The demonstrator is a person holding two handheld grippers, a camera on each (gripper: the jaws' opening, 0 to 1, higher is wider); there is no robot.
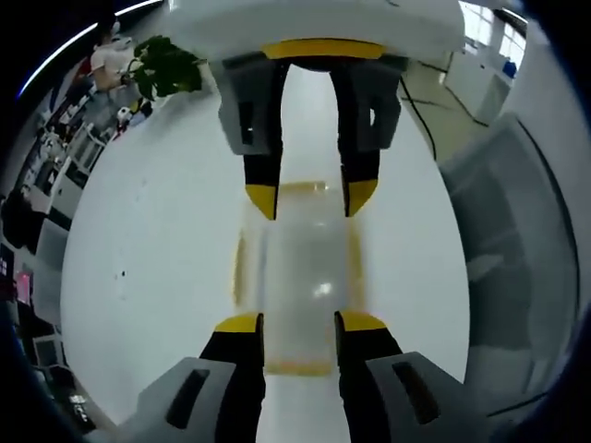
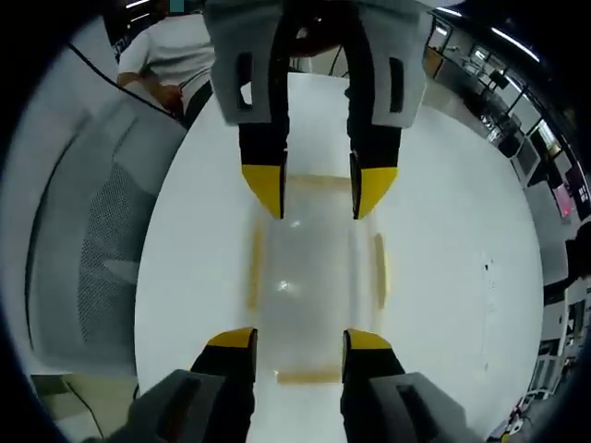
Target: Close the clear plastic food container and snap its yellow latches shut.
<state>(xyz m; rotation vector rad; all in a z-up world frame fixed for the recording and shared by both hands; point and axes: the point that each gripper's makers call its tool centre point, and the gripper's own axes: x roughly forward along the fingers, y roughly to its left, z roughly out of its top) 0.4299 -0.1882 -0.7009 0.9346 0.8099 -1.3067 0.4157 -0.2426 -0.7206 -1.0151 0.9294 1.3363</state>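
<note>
A clear plastic food container (image 1: 300, 286) sits on a round white table (image 1: 157, 268). Its lid looks to be on, and yellow latches (image 1: 238, 272) run along its sides and ends. The two grippers face each other over the box, one at each end. The left gripper (image 1: 297, 325) has its jaws apart, and its yellow tips hang over the near end of the box. The right gripper (image 2: 297, 343) is also spread wide over its own end. Neither one holds anything. A grey chair (image 2: 102, 249) stands beside the table, a green plant (image 1: 166, 65) is farther off, and a person in a white shirt (image 2: 171, 55) is by the far edge
</note>
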